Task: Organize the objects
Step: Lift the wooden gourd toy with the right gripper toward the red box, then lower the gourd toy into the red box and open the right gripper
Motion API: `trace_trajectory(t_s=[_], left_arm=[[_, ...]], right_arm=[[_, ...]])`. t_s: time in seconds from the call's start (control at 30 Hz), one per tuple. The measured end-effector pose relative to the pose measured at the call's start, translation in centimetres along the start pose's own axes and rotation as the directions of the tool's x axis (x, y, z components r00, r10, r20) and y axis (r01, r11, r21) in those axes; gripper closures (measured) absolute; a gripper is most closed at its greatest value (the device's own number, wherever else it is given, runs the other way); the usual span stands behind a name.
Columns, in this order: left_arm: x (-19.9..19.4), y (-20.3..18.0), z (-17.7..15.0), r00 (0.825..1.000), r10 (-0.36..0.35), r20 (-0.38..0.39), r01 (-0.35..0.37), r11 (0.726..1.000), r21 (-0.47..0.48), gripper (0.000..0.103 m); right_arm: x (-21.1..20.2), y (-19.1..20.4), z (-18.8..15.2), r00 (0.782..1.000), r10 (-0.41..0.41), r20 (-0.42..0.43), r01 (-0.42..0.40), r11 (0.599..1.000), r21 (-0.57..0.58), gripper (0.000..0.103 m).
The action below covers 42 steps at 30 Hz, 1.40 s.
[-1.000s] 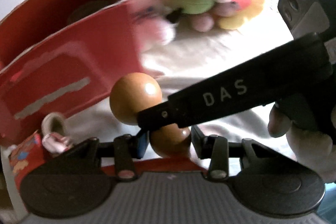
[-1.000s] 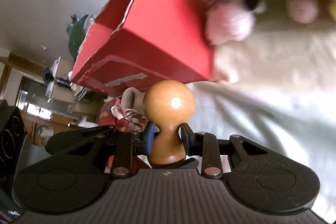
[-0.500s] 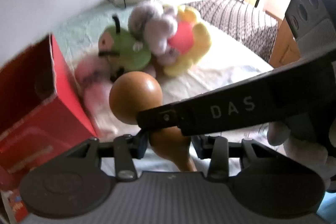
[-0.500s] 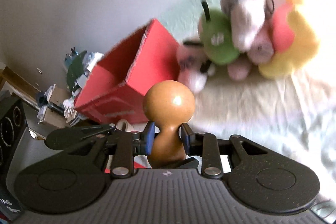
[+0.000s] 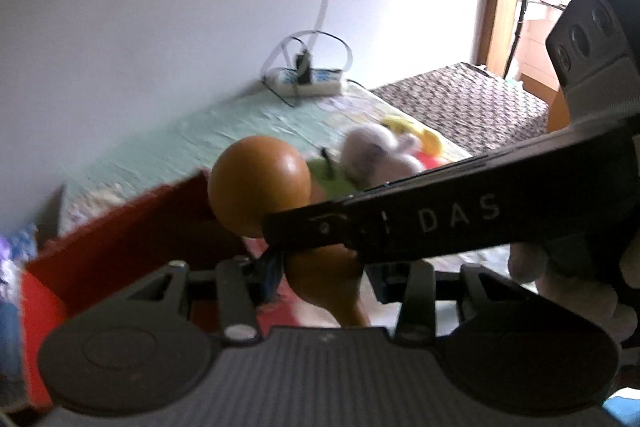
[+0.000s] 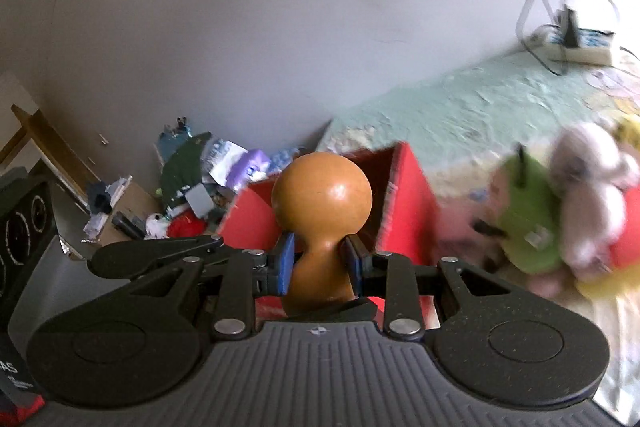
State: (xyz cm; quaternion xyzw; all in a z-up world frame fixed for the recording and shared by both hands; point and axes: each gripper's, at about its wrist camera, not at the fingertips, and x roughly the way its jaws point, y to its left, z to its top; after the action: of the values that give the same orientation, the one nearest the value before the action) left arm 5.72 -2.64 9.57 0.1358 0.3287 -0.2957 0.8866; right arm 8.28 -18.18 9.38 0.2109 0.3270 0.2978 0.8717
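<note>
Knob: my right gripper pinches its neck; left gripper stands wide. Smooth wood could slip before the box.

one wooden knob counted; one red box; one power strip; one plush toy heap, individual count unclear.

Motion blur smearing plush toys and red box. Right claw's arm crossing left view, hiding wooden knob's neck and left claw's grip. Clutter pile too small for identifying.
</note>
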Motion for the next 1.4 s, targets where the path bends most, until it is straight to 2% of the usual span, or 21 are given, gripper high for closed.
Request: trace_trajectory(t_s=[0.17, 0.37, 0.63, 0.87, 1.13, 1.23, 1.4], left_arm=[[0.0, 5.4, 0.2, 1.000, 0.007, -0.006, -0.007, 1.000, -0.015, 0.060], [2.4, 10.4, 0.1, 0.999, 0.004, -0.050, -0.005, 1.000, -0.030, 0.060], [4.9, 14.7, -1.4, 0.987, -0.062, -0.148, 0.048, 0.994, -0.093, 0.060], [8.4, 15.9, -2.7, 0.965, -0.107, -0.239, 0.077, 0.988, -0.133, 0.060], [12.4, 16.3, -3.1, 0.920, -0.160, -0.359, 0.096, 0.977, -0.191, 0.060], [13.4, 16.4, -3.0, 0.908, -0.156, -0.388, 0.084, 0.977, -0.196, 0.060], [14.3, 16.5, -3.5, 0.891, -0.150, -0.428, 0.066, 0.977, -0.204, 0.060]], right_arm=[[4.4, 2.2, 1.8, 1.000, 0.012, -0.027, -0.012, 1.000, -0.021, 0.073], [9.5, 3.5, 3.0, 0.996, -0.006, -0.091, 0.007, 1.000, 0.003, 0.073], [14.5, 3.5, 3.0, 0.977, -0.063, -0.202, 0.073, 0.997, 0.040, 0.073], [17.3, 1.9, 2.0, 0.955, -0.098, -0.279, 0.122, 0.990, 0.070, 0.073], [19.6, 0.1, 1.3, 0.926, -0.153, -0.346, 0.178, 0.983, 0.044, 0.073], [20.0, 0.6, 1.2, 0.922, -0.187, -0.339, 0.192, 0.981, -0.019, 0.074], [20.7, 0.5, 1.0, 0.909, -0.215, -0.356, 0.213, 0.976, -0.046, 0.078]])
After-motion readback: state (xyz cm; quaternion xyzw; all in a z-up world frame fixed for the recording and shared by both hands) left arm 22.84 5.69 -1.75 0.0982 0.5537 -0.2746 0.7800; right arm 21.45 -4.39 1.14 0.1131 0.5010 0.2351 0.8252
